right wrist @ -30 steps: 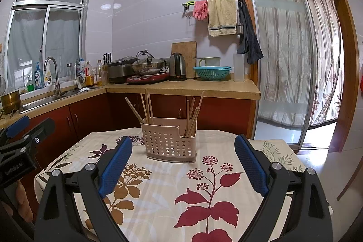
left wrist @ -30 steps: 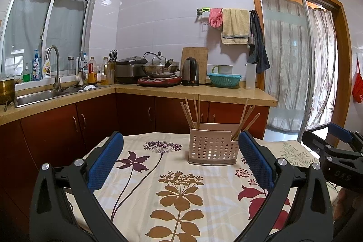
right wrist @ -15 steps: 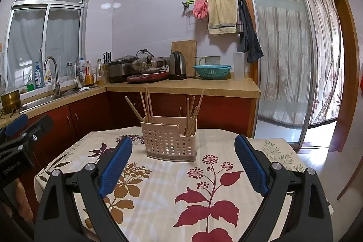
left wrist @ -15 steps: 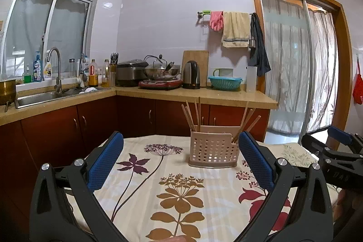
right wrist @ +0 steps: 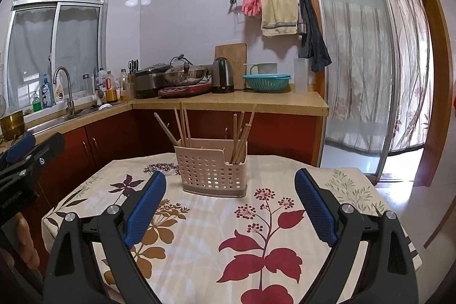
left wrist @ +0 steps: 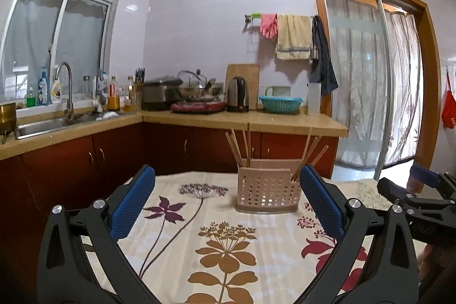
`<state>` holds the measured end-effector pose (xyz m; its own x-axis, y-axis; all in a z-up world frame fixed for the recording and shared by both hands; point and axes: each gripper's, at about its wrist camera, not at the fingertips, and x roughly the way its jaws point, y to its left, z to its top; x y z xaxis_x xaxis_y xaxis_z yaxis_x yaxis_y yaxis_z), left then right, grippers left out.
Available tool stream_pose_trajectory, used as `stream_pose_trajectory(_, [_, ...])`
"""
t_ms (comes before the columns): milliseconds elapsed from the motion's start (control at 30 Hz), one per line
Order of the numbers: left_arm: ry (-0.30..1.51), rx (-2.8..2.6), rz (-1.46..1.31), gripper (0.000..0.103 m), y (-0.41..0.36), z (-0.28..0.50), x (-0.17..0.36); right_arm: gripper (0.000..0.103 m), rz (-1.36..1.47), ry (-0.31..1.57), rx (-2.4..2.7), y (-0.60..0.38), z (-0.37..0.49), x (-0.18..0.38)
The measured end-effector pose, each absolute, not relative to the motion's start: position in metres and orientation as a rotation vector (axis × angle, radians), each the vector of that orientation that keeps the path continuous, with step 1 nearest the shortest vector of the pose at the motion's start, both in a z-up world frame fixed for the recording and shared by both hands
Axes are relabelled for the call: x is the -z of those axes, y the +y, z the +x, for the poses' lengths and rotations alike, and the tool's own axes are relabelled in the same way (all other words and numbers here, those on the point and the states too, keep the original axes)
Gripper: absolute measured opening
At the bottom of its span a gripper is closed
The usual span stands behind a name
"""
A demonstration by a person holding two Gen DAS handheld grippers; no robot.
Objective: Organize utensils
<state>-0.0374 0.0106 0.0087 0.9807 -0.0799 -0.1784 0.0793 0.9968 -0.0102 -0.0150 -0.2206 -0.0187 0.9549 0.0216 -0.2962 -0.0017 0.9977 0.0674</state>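
A beige perforated utensil holder [left wrist: 268, 190] [right wrist: 212, 171] stands upright on the floral tablecloth [left wrist: 225, 241] [right wrist: 228, 235]. Several wooden chopsticks [left wrist: 240, 146] [right wrist: 182, 123] lean in its left compartment, and several more chopsticks [left wrist: 310, 151] [right wrist: 240, 137] lean in its right one. My left gripper [left wrist: 228, 198] hangs open above the table, short of the holder, with nothing between its blue pads. My right gripper [right wrist: 230, 204] is also open and empty, just short of the holder. Each gripper shows at the edge of the other's view.
Behind the table runs a kitchen counter [left wrist: 242, 121] with a kettle [left wrist: 237, 94], a wok on a red cooker [right wrist: 185, 76] and a teal basket [right wrist: 266, 81]. A sink [left wrist: 42, 126] lies at left, a curtained sliding door [right wrist: 370, 61] at right.
Both grippers have risen and tilted slightly, so the holder sits lower in each view. Both stay open and empty, and the holder and chopsticks have not moved.
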Motion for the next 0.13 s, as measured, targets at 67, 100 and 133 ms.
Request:
stream_pose_trajectory(67, [0.223,0.087,-0.002,0.099,0.012,-0.025,-0.002,0.089,0.069,0.317,-0.002,-0.224,-0.009,0.023])
stream_pose_trajectory(100, [0.252,0.084,0.0,0.099,0.013,-0.015,0.004,0.089,0.073,0.327,0.002,-0.226,-0.005,0.027])
stream_pose_trajectory(133, [0.271,0.08,0.001,0.099,0.014,-0.009,0.009,0.089,0.077,0.335,0.006,-0.228,-0.002,0.029])
